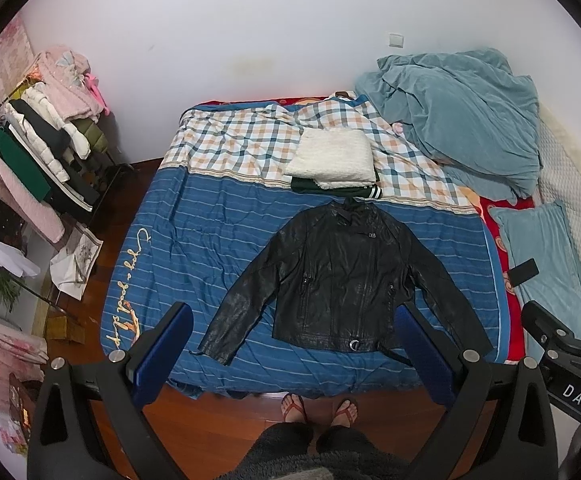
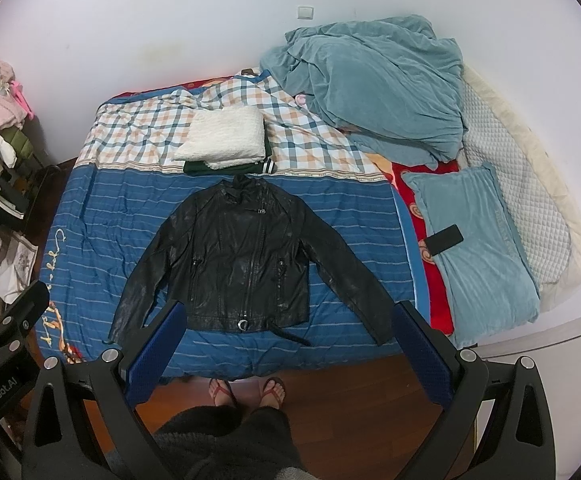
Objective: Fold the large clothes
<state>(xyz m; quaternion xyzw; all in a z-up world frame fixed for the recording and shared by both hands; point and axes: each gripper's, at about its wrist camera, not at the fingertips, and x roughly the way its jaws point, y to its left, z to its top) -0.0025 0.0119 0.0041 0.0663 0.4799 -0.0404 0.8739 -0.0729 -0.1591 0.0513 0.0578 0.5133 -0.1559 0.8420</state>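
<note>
A black leather jacket (image 1: 340, 276) lies flat and face up on the blue striped bedspread (image 1: 194, 232), sleeves spread out to both sides, collar away from me. It also shows in the right wrist view (image 2: 246, 260). My left gripper (image 1: 294, 320) is open and empty, held high above the jacket's hem at the bed's near edge. My right gripper (image 2: 288, 320) is open and empty too, also well above the hem. Part of the right gripper shows at the right edge of the left wrist view.
A folded white knit (image 1: 332, 160) sits on a folded green garment (image 1: 330, 189) beyond the collar. A teal blanket (image 1: 462, 112), a teal pillow (image 1: 546, 256) and a black phone (image 1: 524, 271) lie at right. A clothes rack (image 1: 38, 148) stands left. My sandalled feet (image 1: 318, 406) stand on the wooden floor.
</note>
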